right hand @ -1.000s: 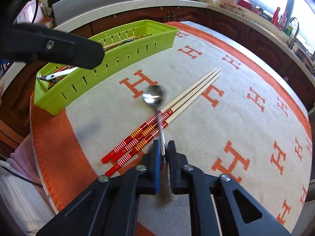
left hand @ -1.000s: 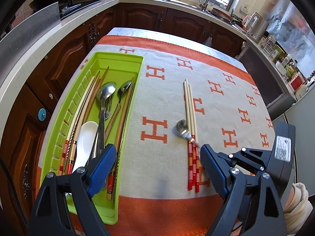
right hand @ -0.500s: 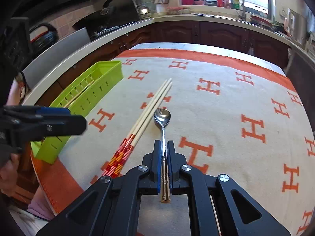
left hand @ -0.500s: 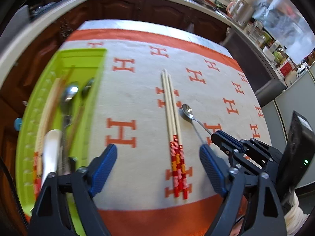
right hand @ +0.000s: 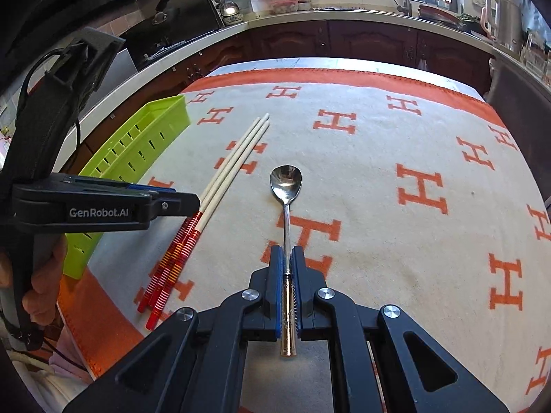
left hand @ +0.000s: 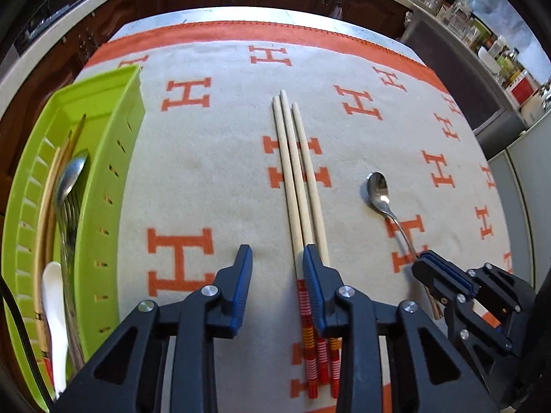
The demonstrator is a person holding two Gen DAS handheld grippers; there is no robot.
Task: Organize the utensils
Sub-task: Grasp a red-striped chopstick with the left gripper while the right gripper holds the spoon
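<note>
The right gripper (right hand: 286, 261) is clamped on the handle of a metal spoon (right hand: 285, 186); the bowl of the spoon points away from the gripper and lies low over the cream blanket (right hand: 378, 179) with orange H marks, whether touching it or just above cannot be told. Landmark: three chopsticks (left hand: 298, 179) with red-striped ends lie side by side on the blanket. The spoon is near the chopsticks, on the side away from the tray, apart from them. The left gripper (left hand: 277, 258) hangs with its jaws apart, directly over the striped part of the chopsticks; its right-hand finger overlaps them in the left wrist view, and contact cannot be told. A green slotted tray (left hand: 103, 186) stands well apart from the chopsticks, on the opposite side from the spoon, at the blanket's edge. It holds a metal spoon (left hand: 70, 179), a white spoon (left hand: 55, 296) and further chopsticks (left hand: 46, 227).
</note>
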